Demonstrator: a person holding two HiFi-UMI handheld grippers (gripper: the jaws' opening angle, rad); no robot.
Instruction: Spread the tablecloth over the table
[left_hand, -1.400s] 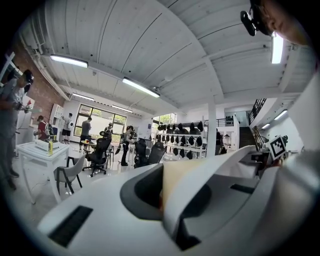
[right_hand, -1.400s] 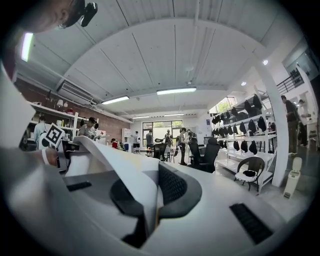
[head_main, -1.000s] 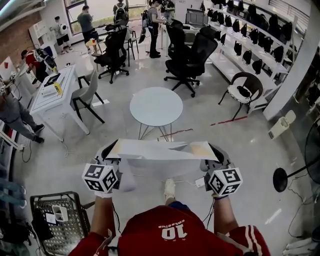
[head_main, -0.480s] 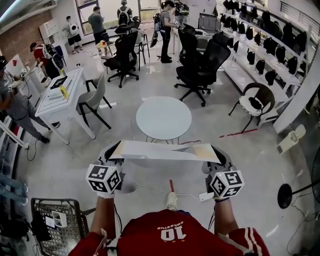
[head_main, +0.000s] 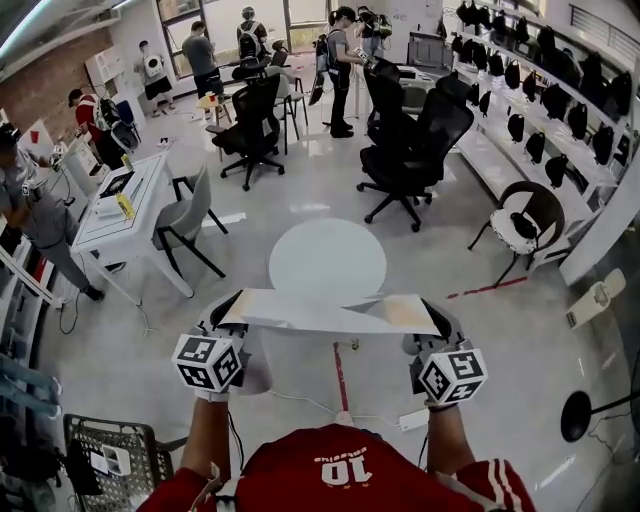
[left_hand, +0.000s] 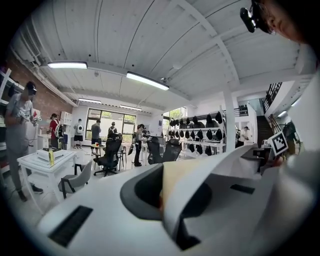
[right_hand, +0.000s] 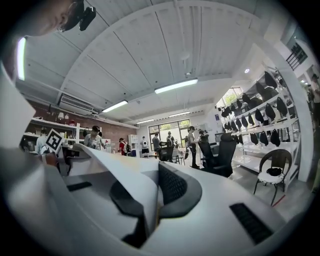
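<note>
The tablecloth (head_main: 330, 312), a white and cream sheet, hangs stretched level between both grippers in the head view. My left gripper (head_main: 232, 310) is shut on its left end, my right gripper (head_main: 428, 316) on its right end. Just beyond the cloth's far edge stands the round white table (head_main: 327, 262), bare on top. In the left gripper view the left gripper (left_hand: 162, 192) pinches a cream fold of the tablecloth (left_hand: 187, 175). In the right gripper view the right gripper (right_hand: 152, 200) clamps a white fold of the tablecloth (right_hand: 112, 167).
Black office chairs (head_main: 410, 150) stand behind the table, a white desk (head_main: 125, 205) with a grey chair (head_main: 190, 215) to the left. A wire basket cart (head_main: 110, 460) is at lower left. Red tape (head_main: 342, 375) and a cable cross the floor. Several people stand at the back.
The round table has come closer to the cloth's far edge as the person walked towards it. Both grippers keep their hold and the cloth stays stretched.
</note>
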